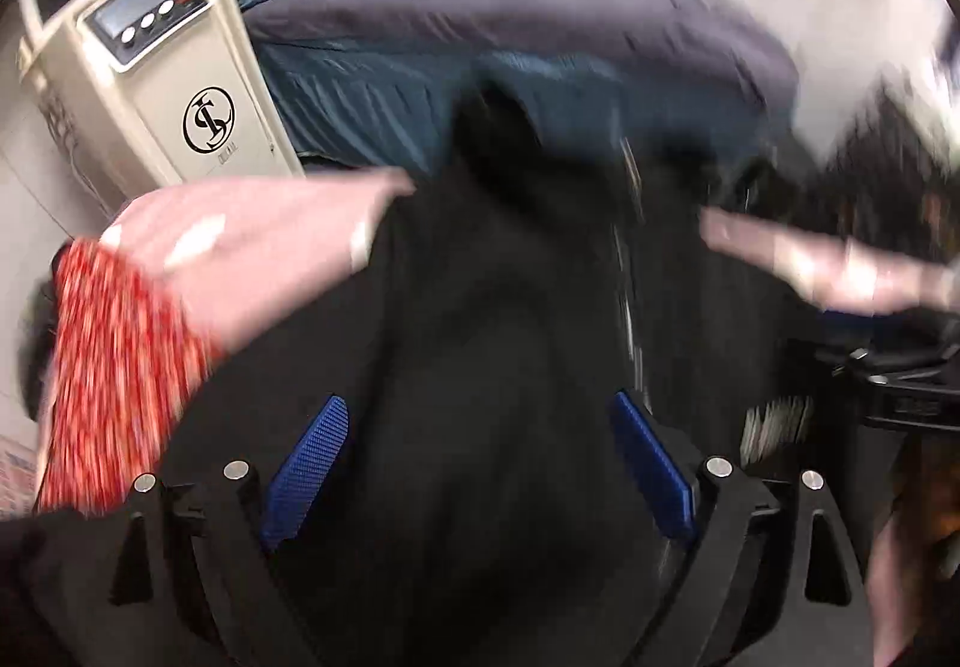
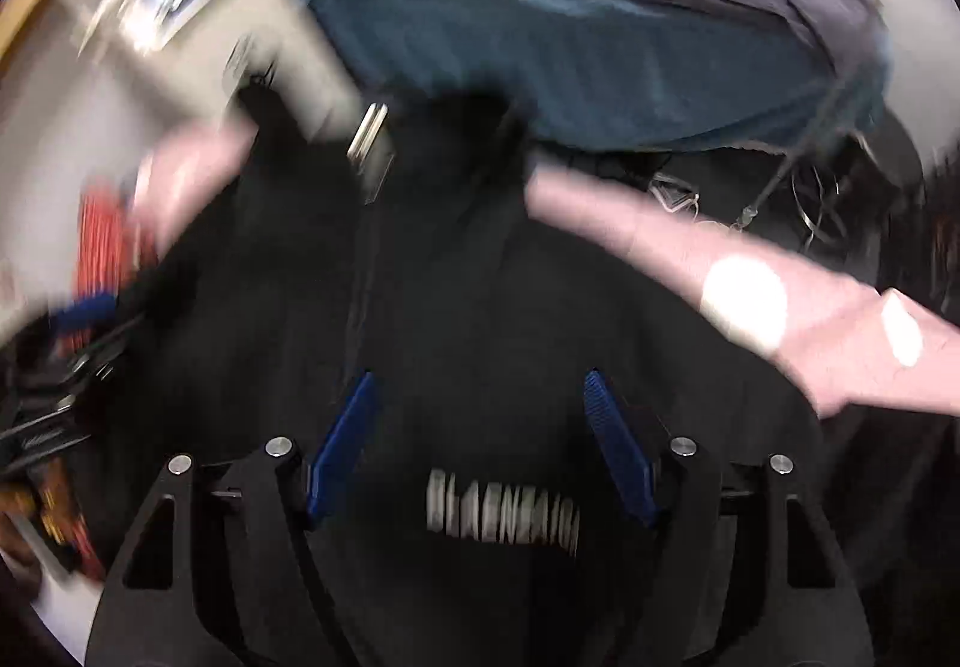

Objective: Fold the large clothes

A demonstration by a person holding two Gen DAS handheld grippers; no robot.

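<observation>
A big black garment of soft, matte cloth (image 1: 492,307) fills the middle and lower part of both wrist views, lying spread beneath the tongs with a pale zip line running up right of centre in the left view and blurred white lettering (image 2: 503,511) near the bottom of the right view. The left gripper (image 1: 480,469) stands released, its ribbed blue pads wide apart with only cloth showing under them; the right gripper (image 2: 480,448) is likewise spread and clasps nothing. Pink sleeves (image 2: 690,271) with white spots reach in from both sides. Across the top lies a bed with grey and teal covers (image 1: 510,19), and at upper left a cream plastic appliance with a small screen and round buttons (image 1: 156,61). I judge the garment limp and fairly weighty, apt to sag and slide; pinching a hem or shoulder seam, one corner per tong, looks safest.
</observation>
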